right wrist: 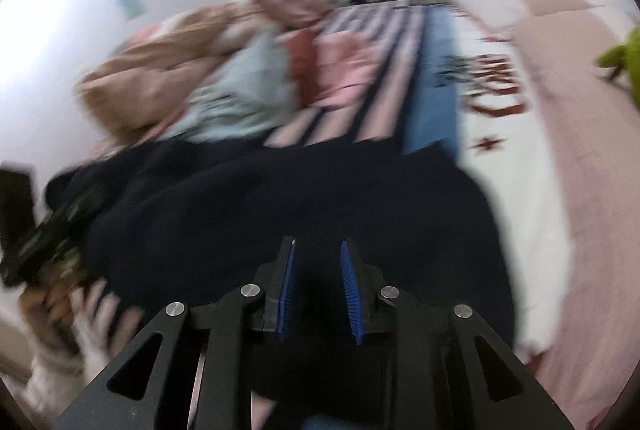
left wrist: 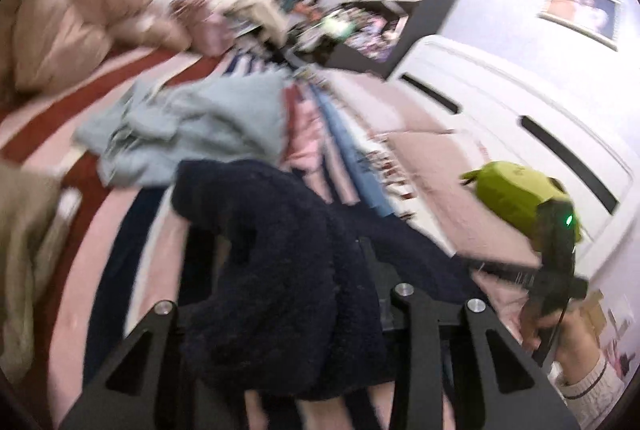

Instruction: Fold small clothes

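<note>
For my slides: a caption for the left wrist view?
Left gripper lifts a navy fleece garment above the striped bedspread.

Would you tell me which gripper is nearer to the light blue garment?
Left. The left gripper, bunched in the navy garment, sits just short of the light blue garment; the right gripper has the navy spread between it and the blue.
</note>
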### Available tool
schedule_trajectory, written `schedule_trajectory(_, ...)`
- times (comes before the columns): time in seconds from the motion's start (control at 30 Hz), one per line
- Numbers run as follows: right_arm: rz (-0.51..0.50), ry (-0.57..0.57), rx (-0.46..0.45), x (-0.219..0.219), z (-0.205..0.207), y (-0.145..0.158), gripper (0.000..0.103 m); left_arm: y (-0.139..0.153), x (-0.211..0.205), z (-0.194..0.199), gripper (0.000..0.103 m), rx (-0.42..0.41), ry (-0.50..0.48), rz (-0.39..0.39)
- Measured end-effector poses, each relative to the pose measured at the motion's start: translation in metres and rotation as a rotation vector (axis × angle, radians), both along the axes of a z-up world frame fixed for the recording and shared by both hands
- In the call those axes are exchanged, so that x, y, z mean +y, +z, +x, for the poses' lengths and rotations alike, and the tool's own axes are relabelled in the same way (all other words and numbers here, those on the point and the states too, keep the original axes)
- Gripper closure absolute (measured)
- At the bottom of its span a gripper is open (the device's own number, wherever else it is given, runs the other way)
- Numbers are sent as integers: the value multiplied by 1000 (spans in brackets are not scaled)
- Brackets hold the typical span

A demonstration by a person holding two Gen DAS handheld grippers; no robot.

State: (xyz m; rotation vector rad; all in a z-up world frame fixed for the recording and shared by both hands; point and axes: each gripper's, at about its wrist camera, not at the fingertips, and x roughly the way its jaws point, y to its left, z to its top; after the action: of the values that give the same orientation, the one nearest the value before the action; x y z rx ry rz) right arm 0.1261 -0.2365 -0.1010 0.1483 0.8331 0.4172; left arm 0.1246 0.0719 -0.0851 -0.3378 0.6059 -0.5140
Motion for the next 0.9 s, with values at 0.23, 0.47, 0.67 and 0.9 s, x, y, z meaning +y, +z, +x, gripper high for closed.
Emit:
schedule_trajectory(0.23,37,-26,-31,-11,-37,8,84,51,-58,-6,72,-122,-138,44)
schedule_trajectory(0.47,63,-135,-73,-69,-67,24,84,58,-139,8,72,-60,-398,7)
schedule_trajectory(0.67,87,-193,-91,-104,-83,27,84,32,-195,8,72,10,-499,66)
schedule_trajectory(0.9,127,-226,-92,-124,-90,29,84,21,-226,-7,63,18,-551,119)
